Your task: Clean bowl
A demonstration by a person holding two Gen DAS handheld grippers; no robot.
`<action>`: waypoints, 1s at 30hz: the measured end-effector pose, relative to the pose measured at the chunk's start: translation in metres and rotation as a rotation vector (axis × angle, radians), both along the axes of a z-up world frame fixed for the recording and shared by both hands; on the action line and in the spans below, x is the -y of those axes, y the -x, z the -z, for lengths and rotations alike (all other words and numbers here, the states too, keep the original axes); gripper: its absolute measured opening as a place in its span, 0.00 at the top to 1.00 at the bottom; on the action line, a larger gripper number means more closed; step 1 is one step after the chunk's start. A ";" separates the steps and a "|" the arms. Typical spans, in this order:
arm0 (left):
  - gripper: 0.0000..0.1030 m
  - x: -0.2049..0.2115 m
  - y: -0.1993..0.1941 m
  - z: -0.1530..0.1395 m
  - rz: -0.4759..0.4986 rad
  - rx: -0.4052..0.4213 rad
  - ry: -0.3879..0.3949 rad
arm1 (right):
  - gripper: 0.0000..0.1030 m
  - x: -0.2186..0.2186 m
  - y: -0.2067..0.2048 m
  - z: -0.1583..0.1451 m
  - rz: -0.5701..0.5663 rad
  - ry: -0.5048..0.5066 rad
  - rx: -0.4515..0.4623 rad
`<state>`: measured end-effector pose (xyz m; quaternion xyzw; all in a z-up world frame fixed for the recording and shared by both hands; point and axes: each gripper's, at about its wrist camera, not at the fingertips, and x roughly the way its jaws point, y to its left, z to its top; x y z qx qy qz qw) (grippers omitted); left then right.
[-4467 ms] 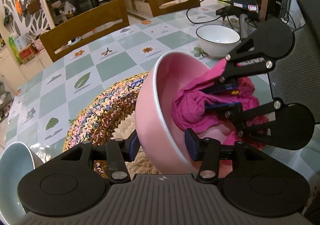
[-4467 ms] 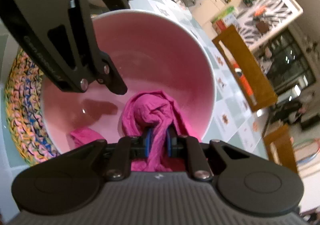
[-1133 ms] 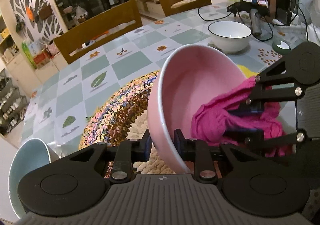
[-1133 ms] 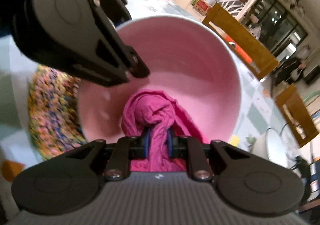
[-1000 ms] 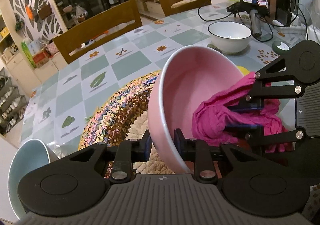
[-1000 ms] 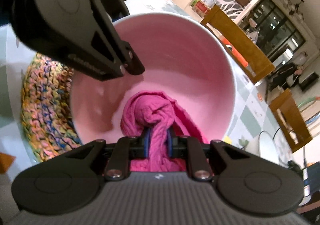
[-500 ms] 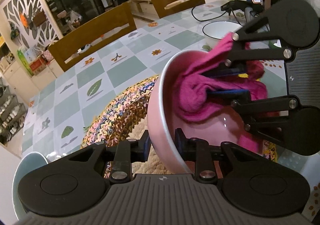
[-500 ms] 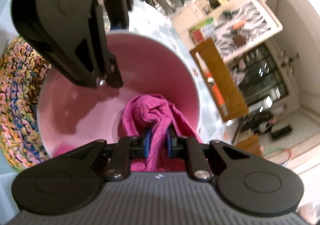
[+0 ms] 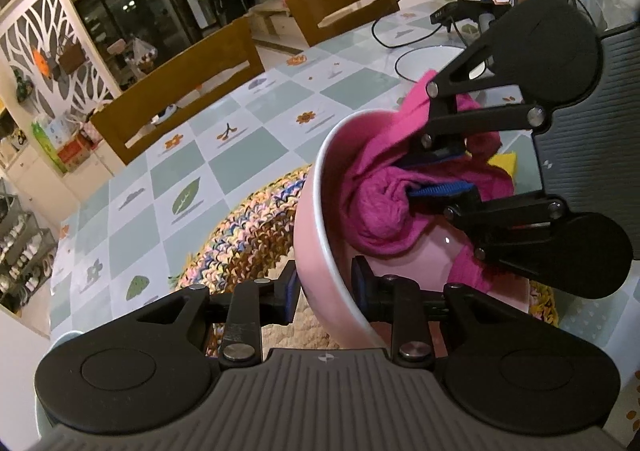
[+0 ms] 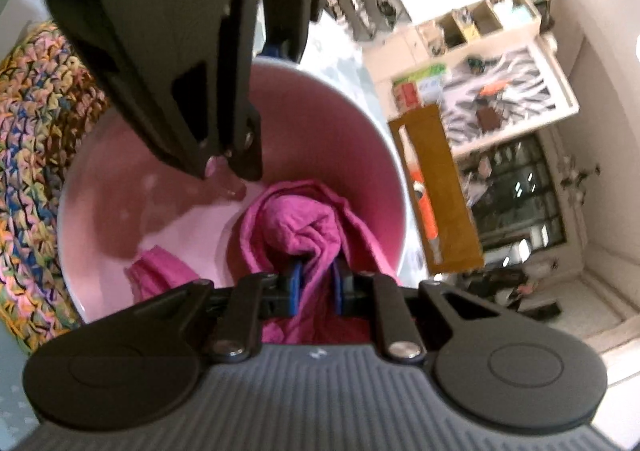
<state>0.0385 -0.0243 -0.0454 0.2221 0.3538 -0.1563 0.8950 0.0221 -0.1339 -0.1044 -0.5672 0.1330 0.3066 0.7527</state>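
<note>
The left gripper (image 9: 325, 287) pinches the near rim of the tilted pink bowl (image 9: 316, 251); the right gripper (image 10: 316, 283), clamping the magenta cloth (image 10: 296, 223), presses into the bowl's cavity directly ahead of it.

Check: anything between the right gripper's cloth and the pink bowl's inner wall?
Nothing visible. The right gripper is shut on the magenta cloth, already inside the pink bowl; the left gripper only clamps the rim.

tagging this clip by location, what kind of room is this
Most likely a home dining room: a large table with a green-and-white checked leaf-print cloth, wooden dining chairs along its far side, and a multicoloured crocheted round mat under the tilted pink ceramic bowl.
</note>
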 end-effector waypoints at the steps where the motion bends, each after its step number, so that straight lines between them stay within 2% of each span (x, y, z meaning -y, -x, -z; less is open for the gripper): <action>1: 0.70 0.001 0.000 0.000 0.003 0.001 0.002 | 0.85 -0.004 -0.006 0.000 0.019 -0.003 -0.017; 6: 0.68 0.003 0.001 -0.002 0.013 0.005 0.014 | 0.84 -0.009 -0.017 0.001 0.102 -0.022 -0.107; 13: 0.65 0.008 0.001 -0.003 0.009 0.010 0.029 | 0.84 -0.008 -0.039 -0.004 0.251 -0.119 -0.336; 21: 0.60 0.010 0.003 0.000 -0.009 0.002 0.035 | 0.83 0.006 -0.061 -0.011 0.401 -0.342 -0.589; 24: 0.57 0.010 0.005 0.004 -0.021 -0.012 0.043 | 0.83 0.010 -0.066 -0.011 0.428 -0.395 -0.637; 30: 0.52 0.008 0.007 0.016 -0.063 -0.074 0.096 | 0.83 0.006 -0.069 -0.012 0.439 -0.422 -0.643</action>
